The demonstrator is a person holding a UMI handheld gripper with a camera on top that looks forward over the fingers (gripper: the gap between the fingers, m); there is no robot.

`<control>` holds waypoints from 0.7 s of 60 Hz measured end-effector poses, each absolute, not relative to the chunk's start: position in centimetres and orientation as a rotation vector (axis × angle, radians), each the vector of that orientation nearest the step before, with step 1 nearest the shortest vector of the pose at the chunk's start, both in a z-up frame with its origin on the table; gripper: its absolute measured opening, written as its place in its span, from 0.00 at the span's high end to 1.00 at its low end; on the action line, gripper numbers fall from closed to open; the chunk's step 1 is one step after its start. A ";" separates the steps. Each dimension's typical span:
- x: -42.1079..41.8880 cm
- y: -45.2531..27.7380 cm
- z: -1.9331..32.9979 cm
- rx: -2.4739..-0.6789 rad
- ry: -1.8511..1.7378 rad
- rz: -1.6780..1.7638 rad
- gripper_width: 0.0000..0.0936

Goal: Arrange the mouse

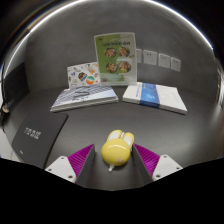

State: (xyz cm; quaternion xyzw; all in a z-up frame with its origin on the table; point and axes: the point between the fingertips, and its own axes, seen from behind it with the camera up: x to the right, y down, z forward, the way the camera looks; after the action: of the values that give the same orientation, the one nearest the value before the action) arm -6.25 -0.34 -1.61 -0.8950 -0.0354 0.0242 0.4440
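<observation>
A yellow mouse (117, 150) with a paler top sits between my gripper's (116, 156) two fingers, at their tips. The pink pads (82, 158) press on its left and right sides. The gripper is shut on the mouse and holds it over the dark grey table (150, 125). A small whitish bit shows under the mouse's near end.
A black notebook (35, 135) lies to the left of the fingers. Beyond lie a striped booklet (84, 97) and a white-and-blue booklet (155, 95). Two food leaflets (115, 57) stand against the back wall, beside wall sockets (160, 60).
</observation>
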 end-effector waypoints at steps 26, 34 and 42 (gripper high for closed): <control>-6.8 1.3 2.3 -2.157 0.141 -0.128 0.58; -18.2 0.9 9.8 -2.009 0.092 -0.075 0.58; -31.4 0.3 11.2 -1.985 -0.011 -0.004 0.58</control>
State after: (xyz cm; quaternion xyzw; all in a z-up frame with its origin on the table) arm -31.41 0.29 11.22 -0.8373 -0.0048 -0.0018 0.5467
